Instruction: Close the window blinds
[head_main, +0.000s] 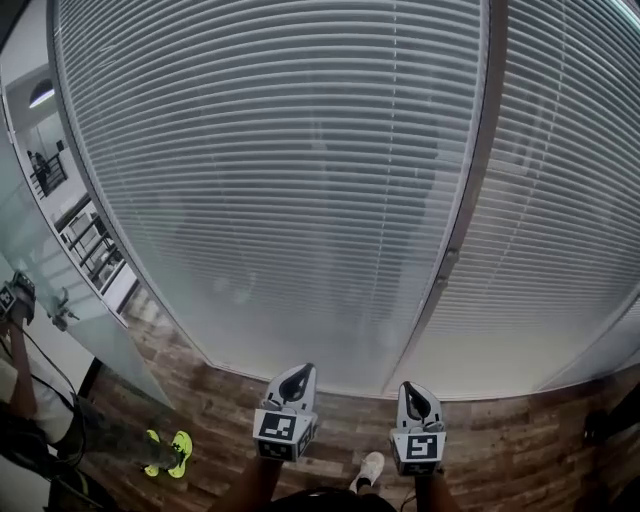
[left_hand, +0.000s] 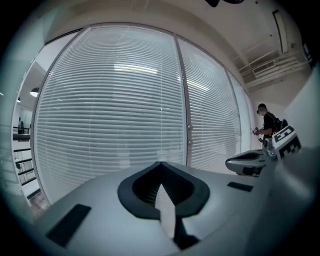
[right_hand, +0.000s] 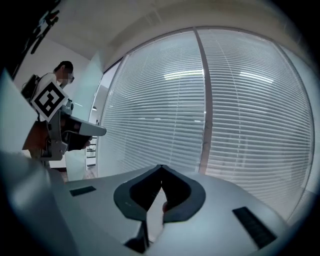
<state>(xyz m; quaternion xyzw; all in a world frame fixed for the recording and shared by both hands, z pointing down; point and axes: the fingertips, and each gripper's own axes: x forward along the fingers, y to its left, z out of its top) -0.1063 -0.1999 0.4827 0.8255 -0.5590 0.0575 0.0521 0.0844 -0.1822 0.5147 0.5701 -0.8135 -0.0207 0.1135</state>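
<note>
Blinds (head_main: 280, 180) hang full-length on both sides of the post (head_main: 462, 225). Slats judged light, thin, easily kinked; better to work a cord or wand, none made out. Left gripper (head_main: 300, 374) and right gripper (head_main: 413, 390) low before the post, jaws pressed together, empty. No legible writing.

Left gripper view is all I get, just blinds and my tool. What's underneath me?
Observer: The head view shows a brown wooden plank floor below the blinds.
Operator: Any feet down there?
Observer: Yes, bright yellow-green shoes are on the floor at that view's lower left.
Operator: Is my other tool holding something?
Observer: No. The right gripper view shows the right tool shut with nothing in it.
</note>
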